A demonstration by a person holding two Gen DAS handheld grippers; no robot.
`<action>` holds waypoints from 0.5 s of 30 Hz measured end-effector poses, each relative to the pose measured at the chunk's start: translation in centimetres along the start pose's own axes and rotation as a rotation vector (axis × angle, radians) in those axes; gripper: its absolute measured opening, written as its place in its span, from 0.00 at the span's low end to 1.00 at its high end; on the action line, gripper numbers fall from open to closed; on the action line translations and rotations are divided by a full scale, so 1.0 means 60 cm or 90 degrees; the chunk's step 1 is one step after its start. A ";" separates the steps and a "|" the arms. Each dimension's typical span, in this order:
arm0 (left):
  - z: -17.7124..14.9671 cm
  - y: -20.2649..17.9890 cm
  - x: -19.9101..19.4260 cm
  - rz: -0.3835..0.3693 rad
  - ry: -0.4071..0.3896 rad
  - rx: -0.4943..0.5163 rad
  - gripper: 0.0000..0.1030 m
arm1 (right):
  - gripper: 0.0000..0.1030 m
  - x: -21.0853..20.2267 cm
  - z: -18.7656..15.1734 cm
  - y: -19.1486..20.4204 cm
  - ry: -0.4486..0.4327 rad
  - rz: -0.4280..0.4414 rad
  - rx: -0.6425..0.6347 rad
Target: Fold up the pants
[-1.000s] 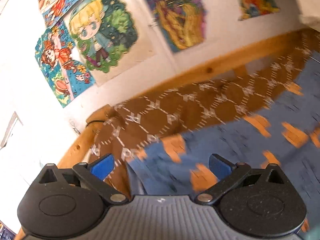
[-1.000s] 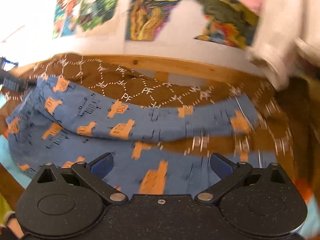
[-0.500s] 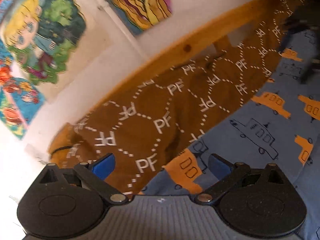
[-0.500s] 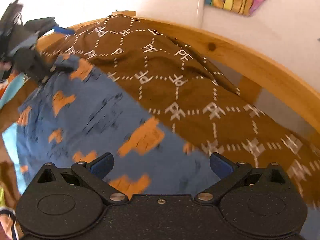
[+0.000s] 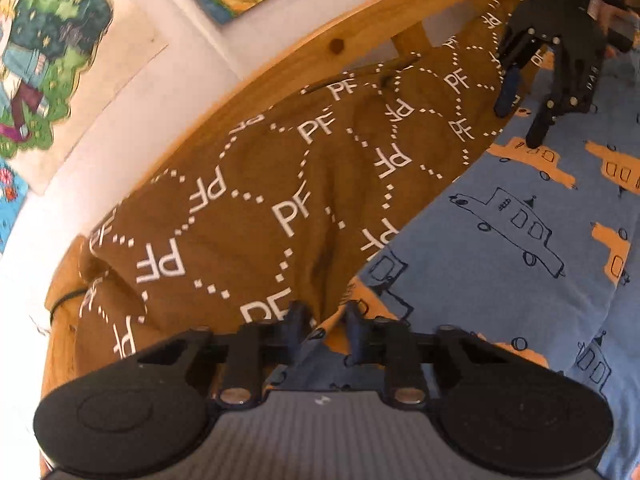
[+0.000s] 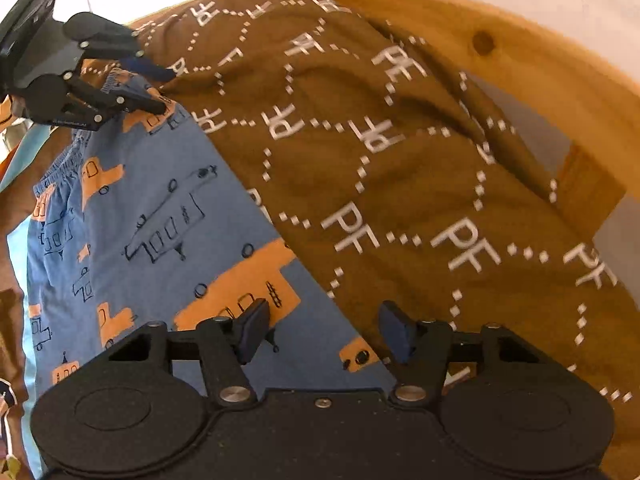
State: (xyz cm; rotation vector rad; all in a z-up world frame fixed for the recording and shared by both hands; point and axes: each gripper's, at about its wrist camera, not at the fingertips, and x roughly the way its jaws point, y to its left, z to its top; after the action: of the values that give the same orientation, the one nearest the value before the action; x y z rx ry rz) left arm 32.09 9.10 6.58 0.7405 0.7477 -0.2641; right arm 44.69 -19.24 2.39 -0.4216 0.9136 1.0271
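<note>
Blue pants printed with orange cars lie flat on a brown blanket. My left gripper sits low at one corner of their far edge, by the gathered waistband. Its jaws are closing, with the fabric edge in the narrow gap between them. The right wrist view shows that gripper at the top left, straddling the same corner of the pants. My right gripper is over the far edge further along, jaws closing but still wide, with the fabric edge under the gap. It also shows in the left wrist view.
The brown blanket with white "PF" lettering covers the bed beyond the pants. A wooden bed rail runs behind it along a white wall hung with colourful posters. A light blue sheet shows at the left.
Both grippers have swung down from facing the wall to the far edge of the pants. Their jaws, fully wide before, have narrowed, the left far more than the right.
</note>
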 end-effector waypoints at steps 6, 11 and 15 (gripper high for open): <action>0.004 -0.018 -0.006 0.037 -0.026 -0.017 0.01 | 0.09 0.005 -0.007 0.006 0.025 0.008 -0.006; 0.007 -0.022 -0.027 0.076 -0.056 -0.028 0.00 | 0.01 -0.012 -0.005 0.039 0.014 -0.055 -0.043; 0.026 -0.011 -0.043 0.145 -0.080 -0.058 0.00 | 0.01 -0.046 0.017 0.059 -0.052 -0.168 -0.064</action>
State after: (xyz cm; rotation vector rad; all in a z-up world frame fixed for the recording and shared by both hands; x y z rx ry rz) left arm 30.77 7.44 8.84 0.7089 0.5467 -0.0686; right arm 41.50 -18.36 5.57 -0.5644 0.7142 0.8441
